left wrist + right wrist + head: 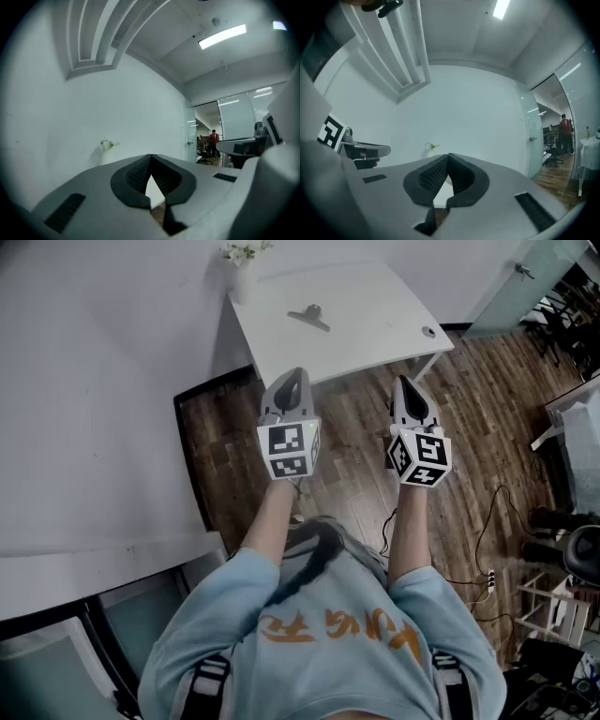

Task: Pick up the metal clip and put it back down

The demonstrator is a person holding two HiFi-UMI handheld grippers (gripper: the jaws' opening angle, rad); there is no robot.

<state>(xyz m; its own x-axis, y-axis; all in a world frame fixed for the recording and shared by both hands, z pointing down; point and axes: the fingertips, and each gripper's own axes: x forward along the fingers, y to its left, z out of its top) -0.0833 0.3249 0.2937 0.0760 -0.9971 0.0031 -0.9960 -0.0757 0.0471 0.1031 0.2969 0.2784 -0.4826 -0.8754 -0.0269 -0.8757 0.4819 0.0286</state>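
Observation:
The metal clip (310, 315) lies on the white table (375, 306), a small grey piece near the table's middle. Both grippers are held above the wooden floor, short of the table's near edge and pointing toward it. My left gripper (294, 376) is shut, its tips meeting with nothing between them (151, 157). My right gripper (404, 382) is likewise shut and empty (448, 155). Neither touches the clip. The clip does not show in either gripper view; only a strip of the table shows below the closed jaws.
A small plant in a white pot (244, 257) stands at the table's far left corner, and a small round object (428, 331) lies near its right edge. A white wall (84, 381) runs along the left. Cables (487, 521) trail on the floor at right.

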